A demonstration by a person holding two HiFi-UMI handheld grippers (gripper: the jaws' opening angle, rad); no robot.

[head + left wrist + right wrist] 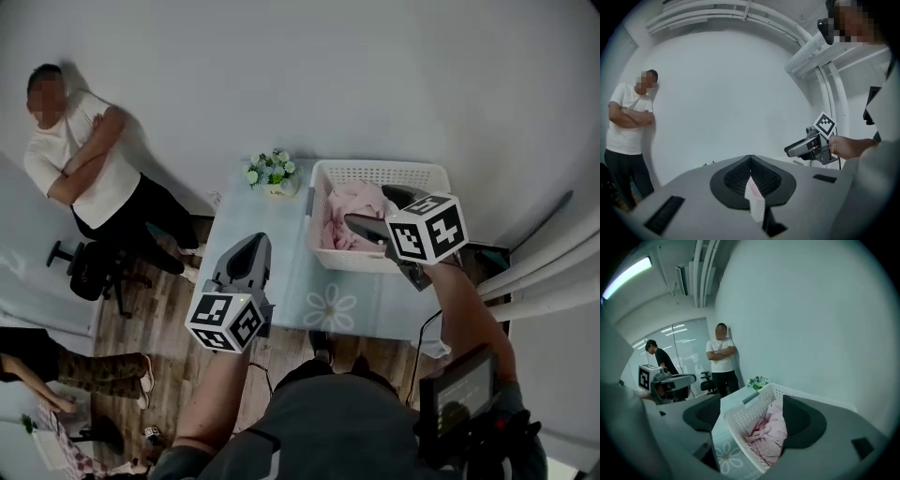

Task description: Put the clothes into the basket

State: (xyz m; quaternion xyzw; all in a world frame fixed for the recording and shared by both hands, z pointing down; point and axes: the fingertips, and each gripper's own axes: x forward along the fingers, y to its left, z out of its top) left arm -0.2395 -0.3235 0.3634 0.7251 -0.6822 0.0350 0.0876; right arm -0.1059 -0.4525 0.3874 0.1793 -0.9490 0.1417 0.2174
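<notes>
Right claw above basket; clothes inside.

The left gripper is pinched tight on a small pale slip. The right gripper is wide open.

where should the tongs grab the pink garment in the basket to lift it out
Best bet: grip the raised bunched fold atop the pink garment, coming straight down from above: the white basket walls it in on every side, and its crumpled folds stand up enough to pinch.
</notes>
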